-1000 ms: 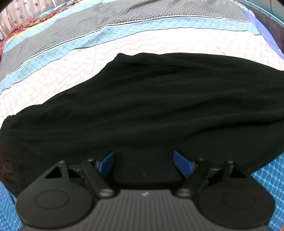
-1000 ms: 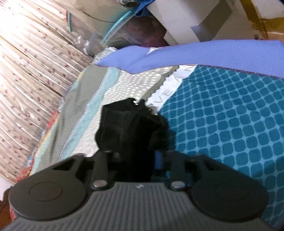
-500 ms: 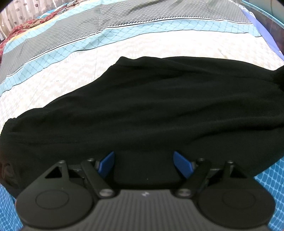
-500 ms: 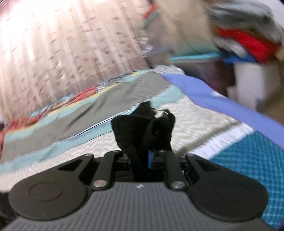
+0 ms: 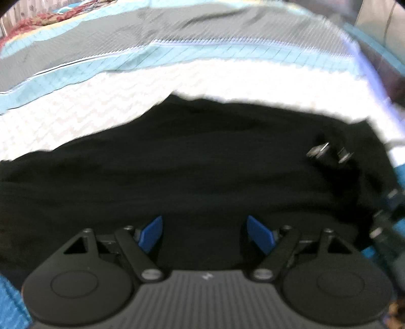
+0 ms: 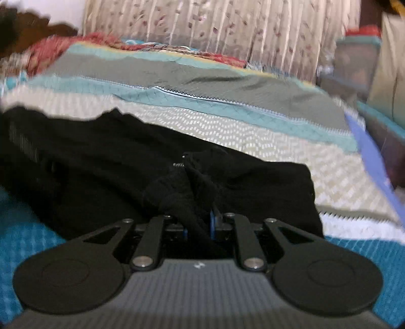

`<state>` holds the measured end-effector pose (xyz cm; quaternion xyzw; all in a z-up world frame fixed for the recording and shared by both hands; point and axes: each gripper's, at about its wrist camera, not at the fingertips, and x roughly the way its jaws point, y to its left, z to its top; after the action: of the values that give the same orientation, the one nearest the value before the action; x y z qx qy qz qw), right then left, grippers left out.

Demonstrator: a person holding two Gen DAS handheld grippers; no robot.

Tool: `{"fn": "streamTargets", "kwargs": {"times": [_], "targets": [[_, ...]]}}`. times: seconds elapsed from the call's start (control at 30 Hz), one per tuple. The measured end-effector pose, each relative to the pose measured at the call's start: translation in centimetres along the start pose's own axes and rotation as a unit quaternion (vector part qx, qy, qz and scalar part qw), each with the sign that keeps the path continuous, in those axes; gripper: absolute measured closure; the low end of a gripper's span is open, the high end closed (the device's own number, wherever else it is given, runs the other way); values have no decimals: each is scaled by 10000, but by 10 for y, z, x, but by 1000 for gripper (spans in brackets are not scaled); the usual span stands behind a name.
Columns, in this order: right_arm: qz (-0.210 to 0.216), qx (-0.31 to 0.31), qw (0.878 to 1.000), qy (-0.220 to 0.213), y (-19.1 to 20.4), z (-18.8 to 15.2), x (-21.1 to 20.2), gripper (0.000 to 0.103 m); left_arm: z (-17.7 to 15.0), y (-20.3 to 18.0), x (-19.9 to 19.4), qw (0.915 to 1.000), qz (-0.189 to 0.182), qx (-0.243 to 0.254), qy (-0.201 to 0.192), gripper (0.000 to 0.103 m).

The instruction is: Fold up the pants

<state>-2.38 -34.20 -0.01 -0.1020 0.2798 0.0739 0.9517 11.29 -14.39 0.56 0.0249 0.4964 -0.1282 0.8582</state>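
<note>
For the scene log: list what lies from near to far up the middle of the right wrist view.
right gripper shut on black pants → cream zigzag band → teal stripe → grey band → red patterned edge → curtain

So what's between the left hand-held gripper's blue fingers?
Only black pants fabric, lying below the left hand-held gripper in the left wrist view. Its jaws are opening and the blue fingers stand apart, pressing on nothing.

Left wrist view: close, steeply downward over the black fabric pants (image 5: 202,162) on the striped quilted bed (image 5: 177,83). Right wrist view: close, shallower, facing the beige floral curtain (image 6: 227,33). Shared: pants, bed stripes.
</note>
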Motion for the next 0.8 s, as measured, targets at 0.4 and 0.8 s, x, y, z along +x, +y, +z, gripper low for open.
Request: {"fn": "streamTargets", "kwargs": {"times": [0.4,0.8], "targets": [[-106,255,9979,-593,5,2,-11,87,58,-45,41,9536,-2680,-1109,808,1],[172,208,9975,-654,37,28,4,84,51,-70,22,9869,-1303,271,-915,83]]}}
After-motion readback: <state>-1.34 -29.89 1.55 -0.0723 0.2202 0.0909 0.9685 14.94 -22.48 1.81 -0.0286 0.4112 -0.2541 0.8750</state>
